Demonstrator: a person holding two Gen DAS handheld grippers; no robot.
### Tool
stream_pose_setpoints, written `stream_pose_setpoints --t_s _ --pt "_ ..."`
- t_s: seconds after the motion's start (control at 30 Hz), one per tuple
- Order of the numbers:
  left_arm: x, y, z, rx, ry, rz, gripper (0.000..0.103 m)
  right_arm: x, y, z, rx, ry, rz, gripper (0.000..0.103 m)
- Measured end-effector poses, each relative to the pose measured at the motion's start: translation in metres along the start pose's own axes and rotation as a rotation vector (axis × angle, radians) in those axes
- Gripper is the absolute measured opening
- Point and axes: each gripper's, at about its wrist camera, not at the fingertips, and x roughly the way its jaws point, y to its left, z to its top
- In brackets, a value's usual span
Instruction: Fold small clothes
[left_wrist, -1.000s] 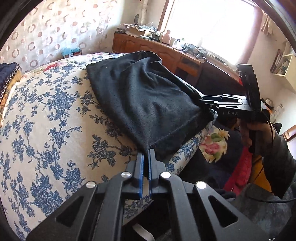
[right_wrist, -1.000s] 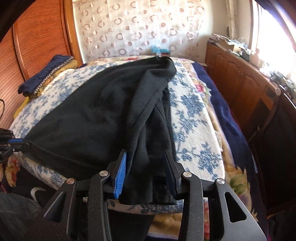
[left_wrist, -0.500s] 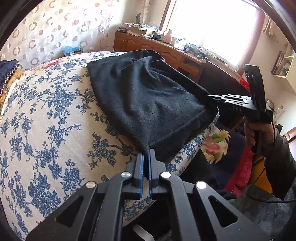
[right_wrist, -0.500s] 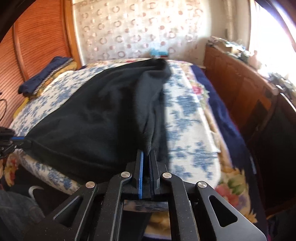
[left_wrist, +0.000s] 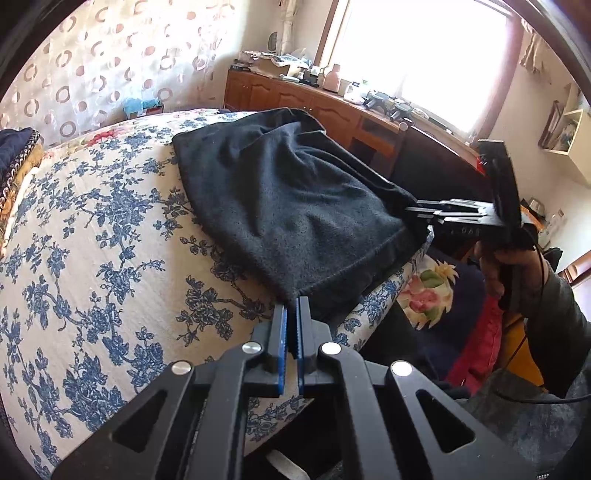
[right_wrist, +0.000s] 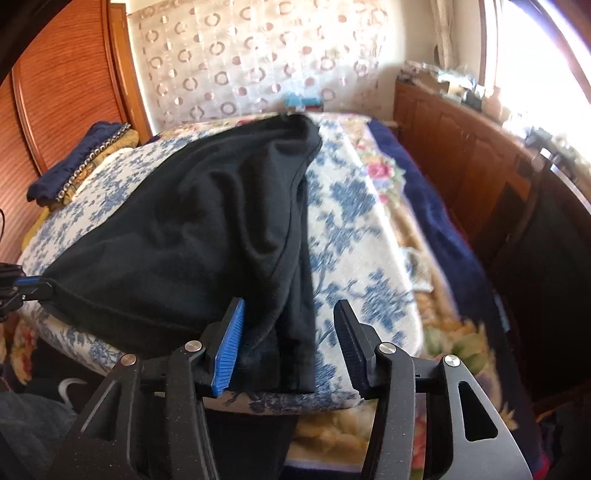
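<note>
On the bed with the blue flower cover (left_wrist: 110, 236), seen from the left wrist, lay a black piece of clothing (left_wrist: 295, 206). The left gripper (left_wrist: 294, 310) had its jaws pressed together, pinching the near corner of the cloth's hem. Over at the right edge of the bed, a hand (left_wrist: 506, 262) held the right gripper (left_wrist: 415, 212) by the other corner of the cloth.

From the right wrist, the black piece of clothing (right_wrist: 192, 229) stretched across the bed cover (right_wrist: 354, 229) toward the far wall. The right gripper (right_wrist: 290, 328) had just been opening. Its jaws stood spread, with a folded edge of the cloth lying loose between them. Far to the left, the left gripper (right_wrist: 31, 284) pinched its corner.
</note>
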Motion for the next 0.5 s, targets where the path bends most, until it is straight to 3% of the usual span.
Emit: stream_pose_setpoints --t_s 0.13,0.17,0.27,0.37,0.5 --pt "-0.006 -0.002 0.003 -0.002 -0.030 -0.012 0.000 0.006 0.004 -0.006 -0.012 0.022 0.015 0.050" --pt "-0.008 -0.003 0.005 -0.001 -0.040 -0.012 0.000 0.005 0.005 -0.006 -0.015 0.023 0.031 0.046" --pt "-0.015 -0.004 0.014 0.000 -0.071 -0.012 0.000 0.004 0.009 -0.007 -0.036 0.027 0.097 0.013" --pt "-0.024 -0.003 0.027 -0.014 -0.117 -0.025 0.000 -0.002 0.006 -0.003 -0.022 0.005 0.139 0.010" --pt "-0.036 0.004 0.059 -0.022 -0.184 -0.015 0.000 -0.030 -0.008 0.015 0.032 -0.105 0.204 0.009"
